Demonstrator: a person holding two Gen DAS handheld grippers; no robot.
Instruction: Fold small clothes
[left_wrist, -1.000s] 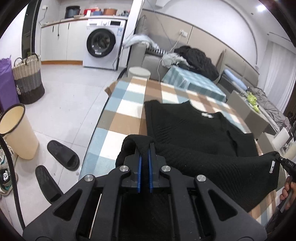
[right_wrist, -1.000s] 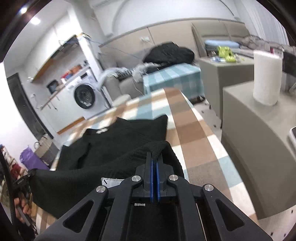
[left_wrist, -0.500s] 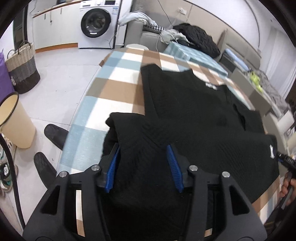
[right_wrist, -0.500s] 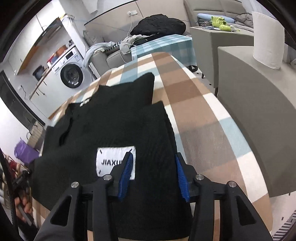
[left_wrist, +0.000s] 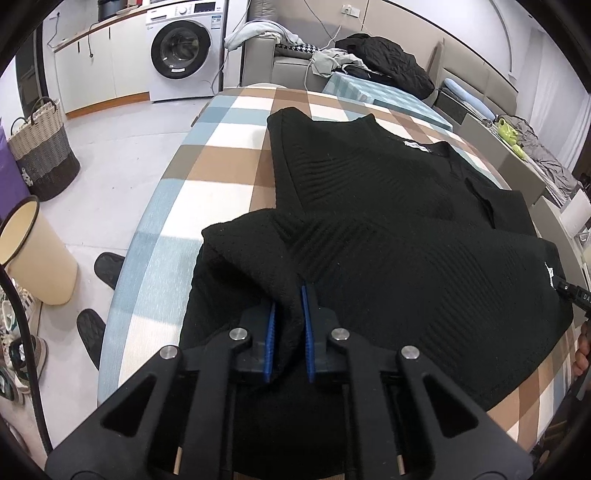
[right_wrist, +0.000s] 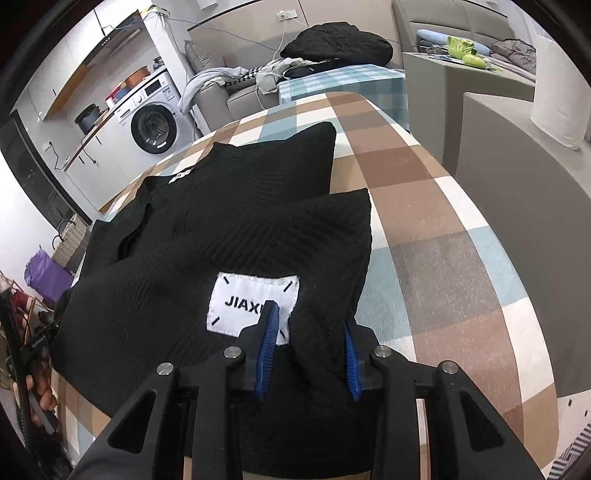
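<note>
Black sweater (left_wrist: 388, 229) on checked table (left_wrist: 221, 173); left gripper (left_wrist: 287, 314) jaws pinching its fold; right gripper (right_wrist: 309, 332) jaws released

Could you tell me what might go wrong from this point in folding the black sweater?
The left gripper has a ridge of the black sweater bunched between its narrowly parted fingers; pulling away could drag the folded layer askew. The right gripper stands open astride the fabric beside the white label, so its pads might snag the knit when lifting. The folded hem lies near the checked tablecloth edge and could slide off.
</note>
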